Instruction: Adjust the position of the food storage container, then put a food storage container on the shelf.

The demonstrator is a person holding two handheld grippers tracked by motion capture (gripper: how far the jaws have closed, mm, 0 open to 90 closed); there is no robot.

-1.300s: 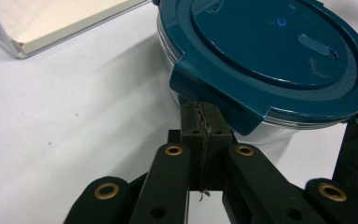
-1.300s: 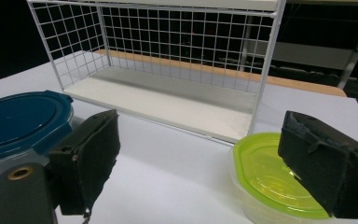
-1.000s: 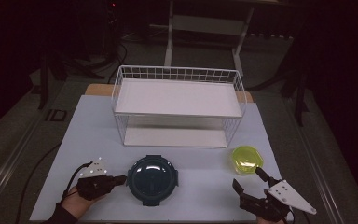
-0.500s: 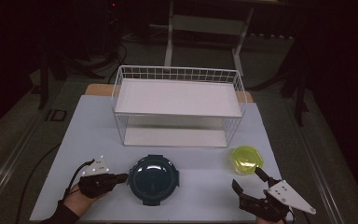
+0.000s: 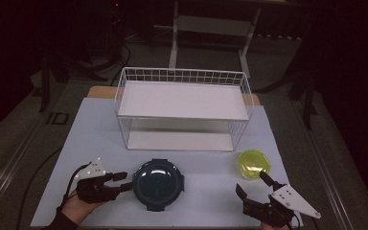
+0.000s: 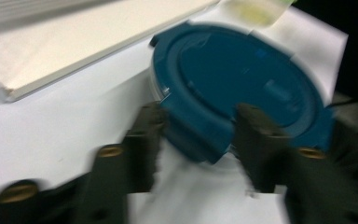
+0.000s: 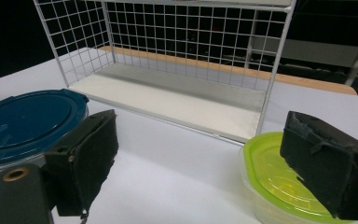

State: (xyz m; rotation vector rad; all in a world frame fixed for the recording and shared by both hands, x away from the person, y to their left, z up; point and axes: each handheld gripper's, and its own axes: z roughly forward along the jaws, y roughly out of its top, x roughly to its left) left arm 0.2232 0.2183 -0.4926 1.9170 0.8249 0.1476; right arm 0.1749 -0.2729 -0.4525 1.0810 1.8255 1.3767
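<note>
A round container with a dark blue lid sits near the table's front, left of centre. My left gripper is open at its left edge. In the left gripper view the open left gripper has one jaw on each side of a lid tab on the blue container; motion blur hides whether they touch. A small container with a yellow-green lid stands at the front right. My right gripper is open just in front of it. In the right gripper view the open right gripper holds nothing, the yellow-lidded container by its right jaw.
A white wire rack with an upper and a lower shelf stands across the middle of the white table. In the right gripper view the rack is straight ahead and the blue container is at the left. Dark floor surrounds the table.
My left gripper has slid to the right, up to the blue container's edge. The right gripper and both containers have stayed put.
</note>
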